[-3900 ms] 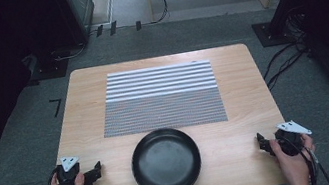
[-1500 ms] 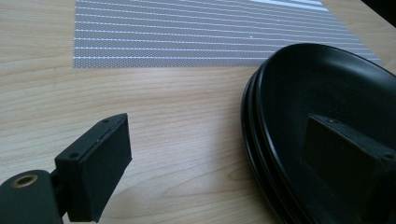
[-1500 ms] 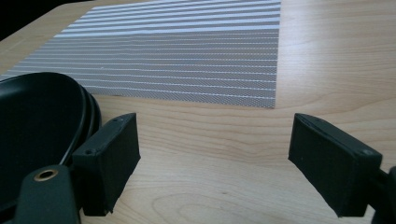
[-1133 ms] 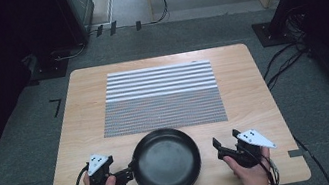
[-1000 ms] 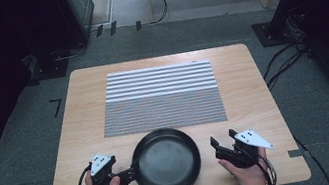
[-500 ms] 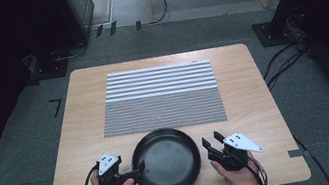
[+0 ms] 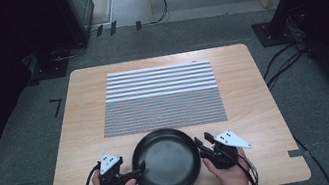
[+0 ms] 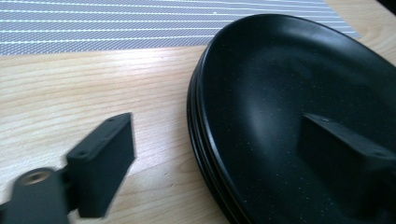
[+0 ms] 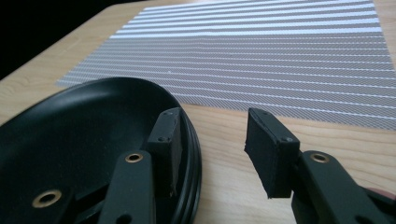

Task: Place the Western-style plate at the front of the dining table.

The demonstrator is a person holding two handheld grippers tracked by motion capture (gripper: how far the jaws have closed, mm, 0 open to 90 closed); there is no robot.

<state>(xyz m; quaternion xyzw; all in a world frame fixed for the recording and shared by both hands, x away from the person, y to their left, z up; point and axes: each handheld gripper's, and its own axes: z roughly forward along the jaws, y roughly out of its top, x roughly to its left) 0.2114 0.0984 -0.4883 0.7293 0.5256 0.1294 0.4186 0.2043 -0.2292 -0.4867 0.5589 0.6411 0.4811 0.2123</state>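
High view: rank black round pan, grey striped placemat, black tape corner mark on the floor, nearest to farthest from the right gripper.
From the right gripper:
1. Black round pan, right beside it on its left; its rim sits between the jaws, which have just been closing.
2. Grey striped placemat, beyond the pan, mid-table.
3. Black tape corner mark, on the floor off the table's left edge.

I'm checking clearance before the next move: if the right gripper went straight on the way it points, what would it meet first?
Probably the round black pan's rim, already between the right gripper jaws.
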